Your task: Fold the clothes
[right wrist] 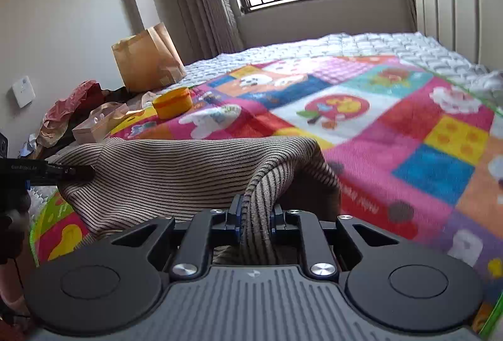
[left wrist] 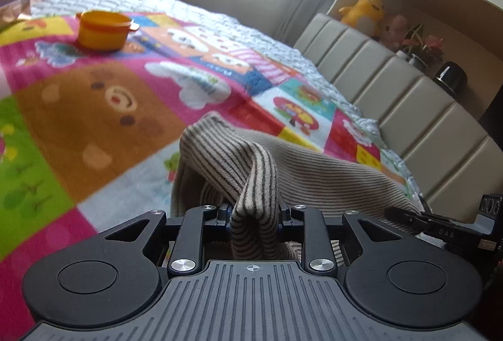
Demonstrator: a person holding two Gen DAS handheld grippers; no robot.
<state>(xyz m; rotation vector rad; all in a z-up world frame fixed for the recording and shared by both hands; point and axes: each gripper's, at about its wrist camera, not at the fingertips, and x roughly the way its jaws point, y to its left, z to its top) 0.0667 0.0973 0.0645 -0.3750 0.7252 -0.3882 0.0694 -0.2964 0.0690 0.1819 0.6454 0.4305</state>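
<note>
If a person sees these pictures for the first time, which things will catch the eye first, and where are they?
First comes the striped beige garment in the foreground, pinched at one edge by the left gripper and at another by the right gripper. Under it spreads the bright cartoon patchwork blanket covering the bed. Farther back on the blanket stands an orange container.

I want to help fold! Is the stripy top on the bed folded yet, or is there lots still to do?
Just started. Done: both grippers have grabbed the stripy top. In hand: the left gripper and right gripper each pinch a bunch of its cloth and hold it up off the colourful blanket. Left: no neat fold shows yet, so all the folding is still to come.
</note>
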